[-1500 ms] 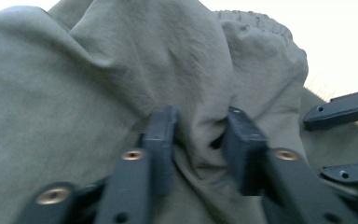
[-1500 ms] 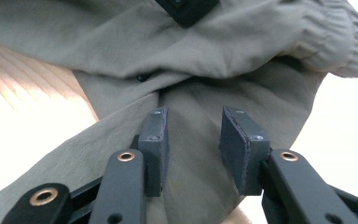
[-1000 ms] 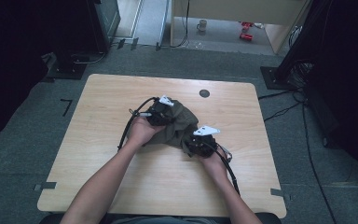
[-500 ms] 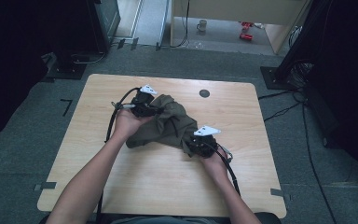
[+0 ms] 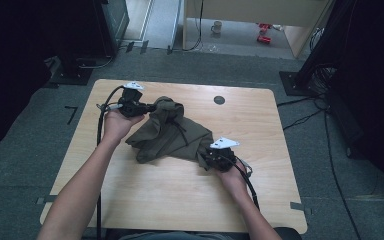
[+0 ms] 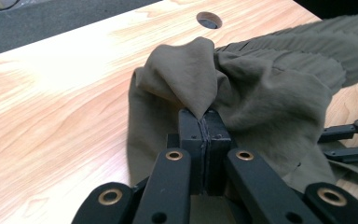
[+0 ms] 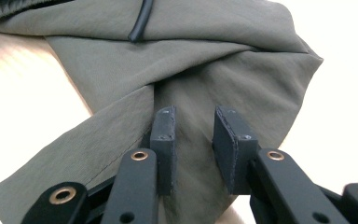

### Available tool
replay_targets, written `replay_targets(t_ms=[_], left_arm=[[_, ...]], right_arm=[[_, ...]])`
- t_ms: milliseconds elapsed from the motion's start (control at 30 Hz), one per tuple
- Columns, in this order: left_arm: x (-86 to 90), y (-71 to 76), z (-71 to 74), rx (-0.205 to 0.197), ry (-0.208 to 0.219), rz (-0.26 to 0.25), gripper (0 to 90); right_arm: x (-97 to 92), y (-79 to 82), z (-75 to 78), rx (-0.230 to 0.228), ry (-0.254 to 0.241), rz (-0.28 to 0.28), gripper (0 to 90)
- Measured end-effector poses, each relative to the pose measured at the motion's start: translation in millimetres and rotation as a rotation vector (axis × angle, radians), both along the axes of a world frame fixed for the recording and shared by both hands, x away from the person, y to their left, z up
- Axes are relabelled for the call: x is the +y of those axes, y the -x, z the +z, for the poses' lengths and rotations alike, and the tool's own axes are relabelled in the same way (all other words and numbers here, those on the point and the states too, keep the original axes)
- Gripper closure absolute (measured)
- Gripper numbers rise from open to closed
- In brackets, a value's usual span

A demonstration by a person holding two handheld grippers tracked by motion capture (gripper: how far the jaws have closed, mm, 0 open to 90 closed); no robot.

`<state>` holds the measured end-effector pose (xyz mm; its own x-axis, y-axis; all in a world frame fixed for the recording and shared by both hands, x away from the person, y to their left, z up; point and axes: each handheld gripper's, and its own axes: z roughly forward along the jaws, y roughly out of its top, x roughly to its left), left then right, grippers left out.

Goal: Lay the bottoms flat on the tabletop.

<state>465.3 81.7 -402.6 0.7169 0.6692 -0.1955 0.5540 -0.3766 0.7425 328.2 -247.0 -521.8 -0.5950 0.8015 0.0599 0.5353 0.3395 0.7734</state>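
An olive-green garment [image 5: 172, 132] lies crumpled in the middle of the wooden table [image 5: 145, 195]. My left gripper [image 5: 152, 106] is at the garment's far left corner, shut on a pinched fold of the cloth [image 6: 200, 74] that rises out of the closed jaws [image 6: 205, 123]. My right gripper [image 5: 205, 156] is at the garment's near right corner. Its jaws [image 7: 193, 128] stand a little apart, with the cloth [image 7: 205, 60] lying between and under them and the pads not pressing on it. A dark drawstring [image 7: 142, 21] runs across the cloth farther off.
A round cable hole [image 5: 219, 100] sits in the tabletop beyond the garment, also seen as a dark hole [image 6: 209, 19] from the left gripper. The other gripper's jaws [image 6: 349, 140] show at the right edge. Bare wood lies toward the person. Dark stands and cables surround the table.
My left hand has moved to the far left, lifting slightly and drawing its pinched fold along, so the garment is spread wider. The right hand has stayed put on the near right corner.
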Motion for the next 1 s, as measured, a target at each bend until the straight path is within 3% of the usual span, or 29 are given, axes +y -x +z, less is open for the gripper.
replay_targets(t_ms=[233,467,533,567,667,833,1000], left_arm=[[24.7,-9.0,-4.8,0.022,0.025,0.037,90.0],[44.4,-25.4,-19.7,0.039,0.03,0.099,89.7],[47.6,-28.1,-21.4,0.019,0.015,0.129,87.2],[50.7,-29.2,-21.6,-0.005,0.016,0.158,81.7],[61.4,-29.7,-19.2,-0.026,0.026,0.201,68.6],[81.4,-23.7,-15.9,-0.043,0.021,0.229,66.5],[88.1,-13.1,-15.6,-0.076,-0.015,0.235,62.6]], right_arm=[[-16.1,13.6,0.0,0.001,0.003,0.014,69.1],[-27.7,25.0,-0.2,0.001,0.002,0.009,68.3],[-28.1,25.7,-0.2,0.001,0.0,0.006,68.0],[-28.1,25.7,-0.3,-0.003,0.003,0.007,67.8],[-27.5,26.2,-0.1,-0.004,0.01,0.01,64.4],[-28.1,23.9,3.1,0.03,-0.014,-0.023,58.9],[-25.5,26.9,14.5,-0.02,-0.05,-0.039,55.8]])
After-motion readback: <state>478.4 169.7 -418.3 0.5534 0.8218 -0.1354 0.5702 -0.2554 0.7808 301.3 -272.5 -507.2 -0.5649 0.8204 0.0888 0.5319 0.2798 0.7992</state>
